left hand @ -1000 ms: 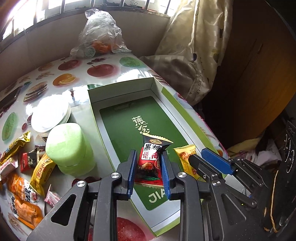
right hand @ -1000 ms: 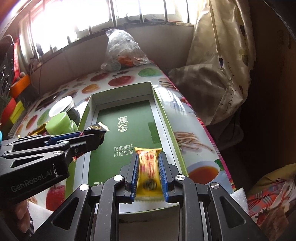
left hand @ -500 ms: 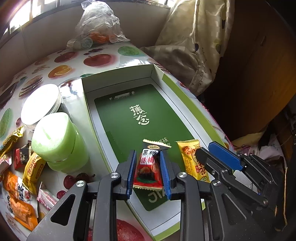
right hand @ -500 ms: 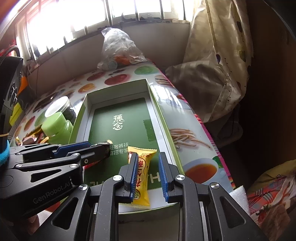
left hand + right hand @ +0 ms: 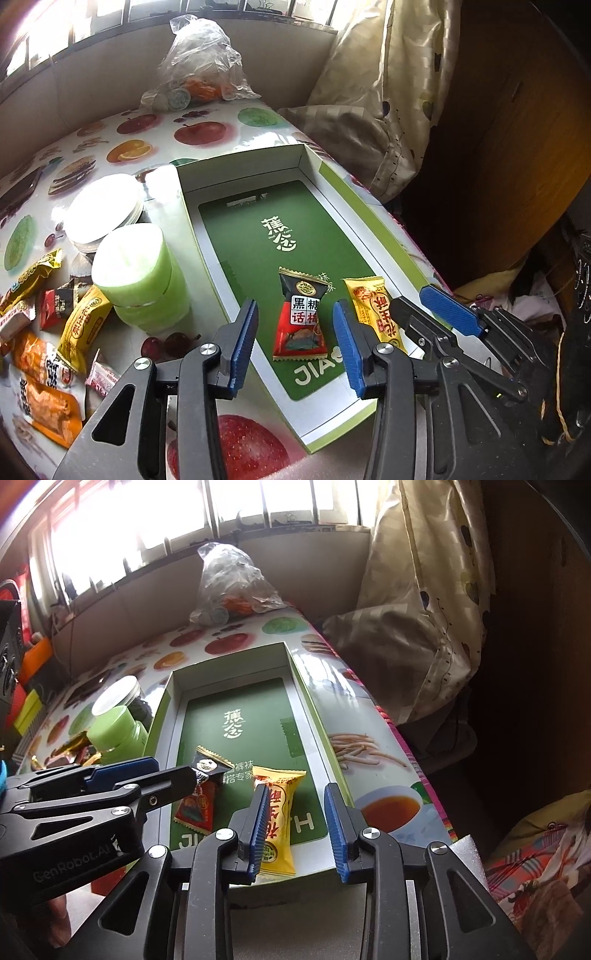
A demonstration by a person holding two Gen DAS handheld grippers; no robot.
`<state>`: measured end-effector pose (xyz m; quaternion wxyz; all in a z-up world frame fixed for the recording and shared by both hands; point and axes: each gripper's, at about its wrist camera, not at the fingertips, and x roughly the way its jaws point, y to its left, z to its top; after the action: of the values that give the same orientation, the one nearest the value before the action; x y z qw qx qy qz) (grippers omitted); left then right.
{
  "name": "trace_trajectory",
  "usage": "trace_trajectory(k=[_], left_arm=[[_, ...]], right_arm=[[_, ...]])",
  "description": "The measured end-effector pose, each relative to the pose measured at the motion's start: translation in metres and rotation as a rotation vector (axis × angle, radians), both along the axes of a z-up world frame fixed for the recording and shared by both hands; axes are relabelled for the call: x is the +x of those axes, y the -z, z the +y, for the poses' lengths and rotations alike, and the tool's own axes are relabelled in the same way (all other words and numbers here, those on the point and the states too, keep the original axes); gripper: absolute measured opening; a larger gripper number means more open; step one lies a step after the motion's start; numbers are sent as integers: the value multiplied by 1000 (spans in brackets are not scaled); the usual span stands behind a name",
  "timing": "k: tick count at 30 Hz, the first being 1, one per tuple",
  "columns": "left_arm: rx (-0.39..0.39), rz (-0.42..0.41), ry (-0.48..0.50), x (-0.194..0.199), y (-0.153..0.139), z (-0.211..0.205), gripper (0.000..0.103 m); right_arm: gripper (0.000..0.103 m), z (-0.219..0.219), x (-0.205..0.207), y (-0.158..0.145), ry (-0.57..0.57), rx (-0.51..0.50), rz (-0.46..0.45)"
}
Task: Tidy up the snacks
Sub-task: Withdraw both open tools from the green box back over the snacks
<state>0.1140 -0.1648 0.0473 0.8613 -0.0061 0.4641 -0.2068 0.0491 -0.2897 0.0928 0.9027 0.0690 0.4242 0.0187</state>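
An open green-and-white box [image 5: 240,158] lies on the fruit-print table. On its green floor, near the front end, lie a red-and-black snack packet [image 5: 299,321] and a yellow snack packet [image 5: 373,310], side by side. My left gripper [image 5: 295,345] hangs over the red packet with its jaws opening; the packet lies between the pads, free of both. My right gripper [image 5: 297,825] is opening over the yellow packet [image 5: 279,812], which rests flat beside its left pad. The right wrist view also shows the left gripper [image 5: 173,771] above the red packet [image 5: 195,805].
A pale green jar [image 5: 136,273] and a white-lidded jar [image 5: 103,210] stand left of the box. Several loose snack packets [image 5: 48,332] lie at the far left. A plastic bag [image 5: 199,74] sits at the back. The table edge and a curtain [image 5: 388,92] are on the right.
Both grippers have opened and let go of their packets. The red packet and the yellow packet now lie flat on the box floor.
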Motion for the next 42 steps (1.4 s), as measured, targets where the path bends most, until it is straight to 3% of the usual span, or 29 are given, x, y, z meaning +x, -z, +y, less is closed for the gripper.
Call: trace_trajectory(k=[9, 26, 42], left_arm=[[15, -64, -60, -25, -13, 27, 48], [46, -128, -173, -65, -22, 92, 49], [-9, -76, -352, -86, -1, 192, 49]], right_arm=[[34, 6, -14, -11, -2, 7, -25], [46, 59, -33, -30, -124, 40, -89], [48, 137, -34, -18, -315, 31, -60]])
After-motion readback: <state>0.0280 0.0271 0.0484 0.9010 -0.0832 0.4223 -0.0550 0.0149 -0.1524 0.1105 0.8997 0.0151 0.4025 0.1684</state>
